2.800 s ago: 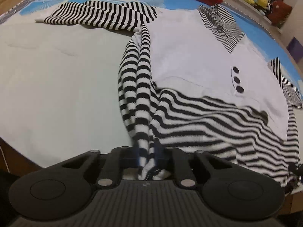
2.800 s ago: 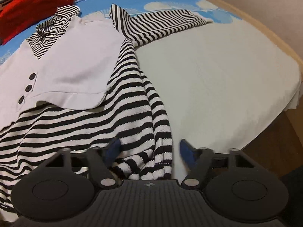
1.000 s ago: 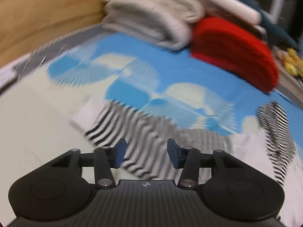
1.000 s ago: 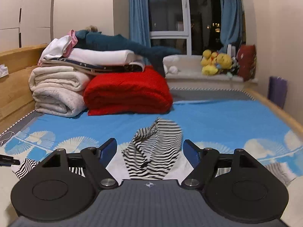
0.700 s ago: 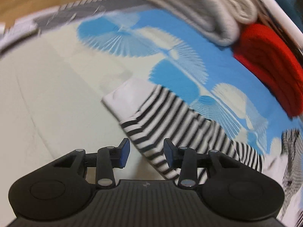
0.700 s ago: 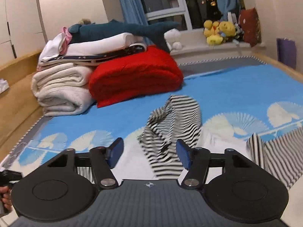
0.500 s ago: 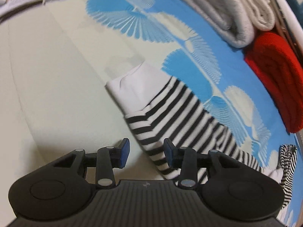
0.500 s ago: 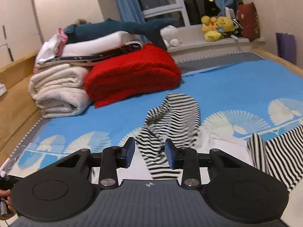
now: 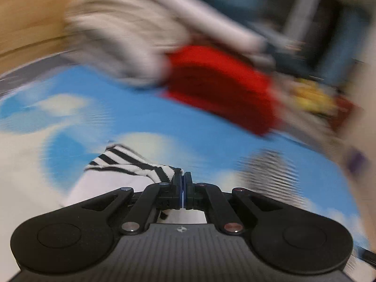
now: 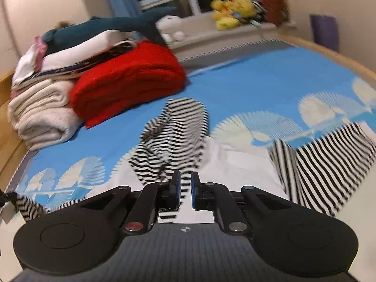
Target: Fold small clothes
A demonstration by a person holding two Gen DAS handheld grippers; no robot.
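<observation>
A small black-and-white striped top with a white front lies on the bed. In the left wrist view my left gripper (image 9: 182,179) is shut on the end of its striped left sleeve (image 9: 127,163), which hangs lifted from the jaws; the white cuff (image 9: 94,185) droops below. The view is blurred. In the right wrist view my right gripper (image 10: 185,183) is nearly closed, a narrow gap between the pads, over the striped hood (image 10: 176,136) and white chest (image 10: 235,162); I cannot tell whether it pinches cloth. The right sleeve (image 10: 329,162) lies spread at right.
A red folded blanket (image 10: 127,80) and a stack of cream blankets (image 10: 40,112) sit at the bed's head. Yellow plush toys (image 10: 230,11) stand on the sill. The blue patterned sheet (image 10: 270,75) stretches to the wooden bed edge (image 10: 340,61) on the right.
My left gripper closed on the striped sleeve end and lifted it, the view swinging up. My right gripper narrowed its jaws and moved down closer to the hood.
</observation>
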